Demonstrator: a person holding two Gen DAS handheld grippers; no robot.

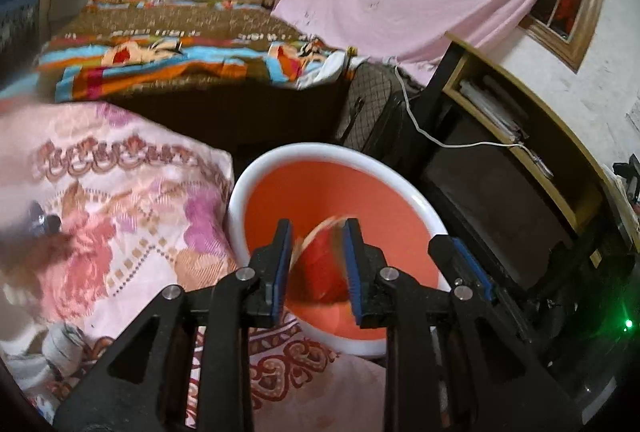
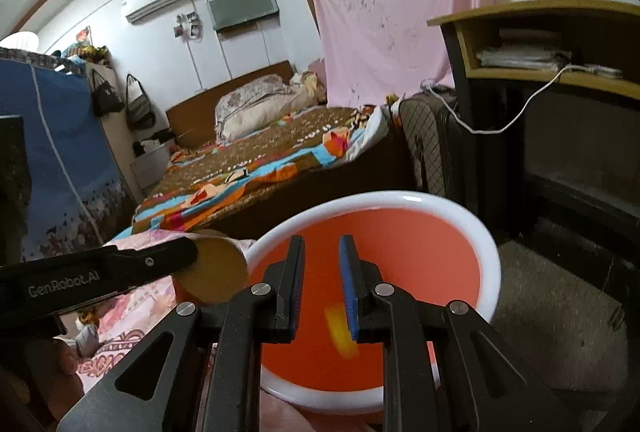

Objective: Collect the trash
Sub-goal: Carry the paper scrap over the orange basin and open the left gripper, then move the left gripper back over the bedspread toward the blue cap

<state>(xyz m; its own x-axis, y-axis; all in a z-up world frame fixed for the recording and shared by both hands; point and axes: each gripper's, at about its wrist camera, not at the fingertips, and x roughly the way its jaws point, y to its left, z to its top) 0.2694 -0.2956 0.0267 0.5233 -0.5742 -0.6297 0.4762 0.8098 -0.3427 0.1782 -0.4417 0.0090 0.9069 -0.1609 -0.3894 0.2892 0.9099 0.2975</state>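
An orange basin with a white rim point(image 1: 256, 183) point(image 2: 492, 256) sits beside a floral quilt. My left gripper point(image 1: 318, 228) hangs over it. Between its pads is a red cup with a tan end point(image 1: 320, 268), smeared by motion and loose, the pads not pressing it. The right wrist view shows that gripper point(image 2: 192, 250) side-on, the cup's tan disc point(image 2: 216, 272) at its tip. My right gripper point(image 2: 322, 244) is also above the basin, jaws nearly together and holding nothing. A blurred yellow scrap point(image 2: 340, 328) shows below them inside the basin. One right finger point(image 1: 468, 264) appears in the left view.
The pink floral quilt point(image 1: 120, 211) lies left of the basin, with pale crumpled bits point(image 1: 60, 348) at its near edge. A bed point(image 1: 180, 43) stands behind. At the right are a dark desk point(image 1: 540, 135) with a trailing white cable point(image 1: 420, 127) and a black mesh case point(image 1: 368, 103).
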